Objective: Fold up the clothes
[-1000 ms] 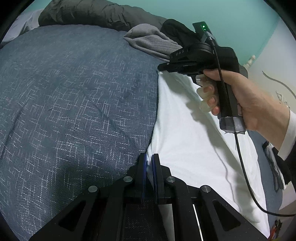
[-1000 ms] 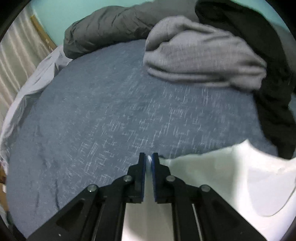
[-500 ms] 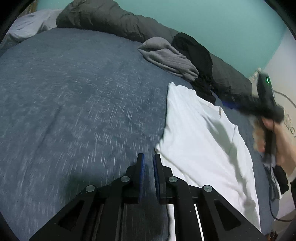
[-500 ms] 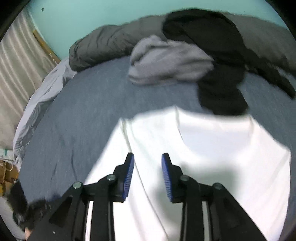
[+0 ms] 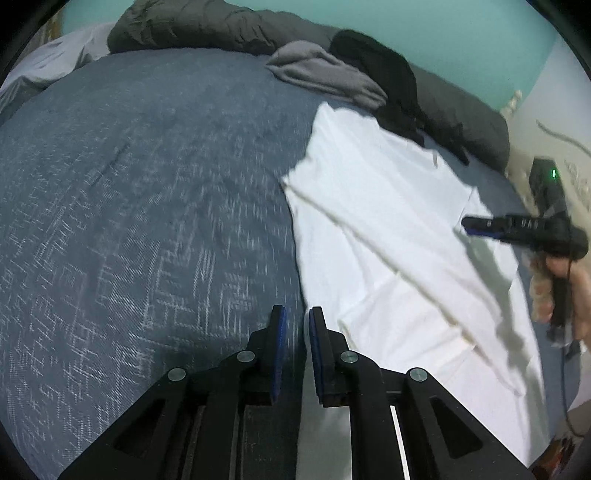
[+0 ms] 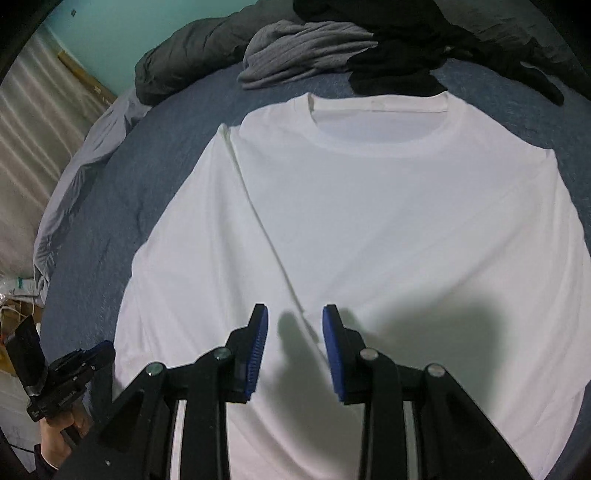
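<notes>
A white T-shirt point(image 6: 369, 221) lies flat on the blue bed cover, collar at the far end, its left side folded inward along a long crease. It also shows in the left wrist view point(image 5: 388, 240). My right gripper point(image 6: 294, 328) is open and empty, held above the shirt's lower middle. My left gripper point(image 5: 294, 325) is slightly open and empty, over the blue cover point(image 5: 147, 221) just left of the shirt's edge. The right gripper also shows in the left wrist view point(image 5: 517, 229), and the left gripper in the right wrist view point(image 6: 74, 376).
A crumpled grey garment point(image 6: 303, 48) and a black garment point(image 6: 406, 62) lie past the collar. A dark grey duvet point(image 5: 221, 26) runs along the head of the bed. A pale sheet point(image 6: 74, 166) hangs at the bed's left side.
Both grippers let go of the shirt's left edge and opened. The right one pulled back to above the shirt's middle. The left one moved off the edge onto the cover side.
</notes>
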Available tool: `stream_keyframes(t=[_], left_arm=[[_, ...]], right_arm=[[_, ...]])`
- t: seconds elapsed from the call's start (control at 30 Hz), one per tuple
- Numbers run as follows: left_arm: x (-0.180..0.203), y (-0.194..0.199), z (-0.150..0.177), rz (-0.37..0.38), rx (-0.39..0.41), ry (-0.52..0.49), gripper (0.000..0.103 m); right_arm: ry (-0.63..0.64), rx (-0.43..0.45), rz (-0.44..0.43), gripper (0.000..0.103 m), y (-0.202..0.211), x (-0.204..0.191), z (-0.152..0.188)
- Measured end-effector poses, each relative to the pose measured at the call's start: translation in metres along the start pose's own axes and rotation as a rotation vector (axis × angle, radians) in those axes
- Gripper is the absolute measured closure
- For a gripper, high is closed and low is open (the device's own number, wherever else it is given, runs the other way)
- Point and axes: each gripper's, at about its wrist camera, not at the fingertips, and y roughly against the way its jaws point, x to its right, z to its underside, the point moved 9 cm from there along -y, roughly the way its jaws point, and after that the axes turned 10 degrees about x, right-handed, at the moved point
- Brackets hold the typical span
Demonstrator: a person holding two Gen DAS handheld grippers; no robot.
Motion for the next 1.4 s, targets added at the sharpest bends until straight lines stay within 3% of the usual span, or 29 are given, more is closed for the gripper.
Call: stream_keyframes(t=[0.17, 0.27, 0.3, 0.33, 0.4, 0.77, 0.83, 1.0, 1.4], left_arm=[[0.0, -0.005, 0.008, -0.039, -0.014, -0.07, 0.086], [-0.001, -0.003, 0.007, -0.062, -0.007, -0.092, 0.076], [-0.001, -0.003, 0.006, -0.067, -0.005, -0.095, 0.068], [-0.001, -0.002, 0.006, -0.067, -0.004, -0.097, 0.051], [-0.001, -0.002, 0.006, -0.068, -0.006, -0.1, 0.036], [-0.008, 0.001, 0.0, -0.114, 0.004, -0.14, 0.031], [-0.013, 0.001, -0.001, -0.121, 0.004, -0.133, 0.031], [-0.02, 0.002, -0.002, -0.128, 0.003, -0.121, 0.03], [-0.019, -0.002, 0.001, -0.147, 0.001, -0.125, 0.03]], right_arm=[[0.034, -0.013, 0.022, 0.073, -0.007, -0.004, 0.011], [0.034, -0.015, 0.02, 0.073, -0.011, -0.005, 0.013], [0.033, -0.013, 0.017, 0.073, -0.012, -0.006, 0.013], [0.034, -0.013, 0.016, 0.073, -0.012, -0.006, 0.013], [0.037, -0.016, 0.013, 0.073, -0.014, -0.007, 0.014], [0.074, -0.011, -0.024, 0.074, -0.012, -0.017, 0.015], [0.083, -0.014, -0.033, 0.09, -0.013, -0.02, 0.016], [0.083, 0.004, -0.045, 0.101, -0.011, -0.022, 0.012], [0.064, 0.04, 0.028, 0.102, -0.002, -0.005, -0.002]])
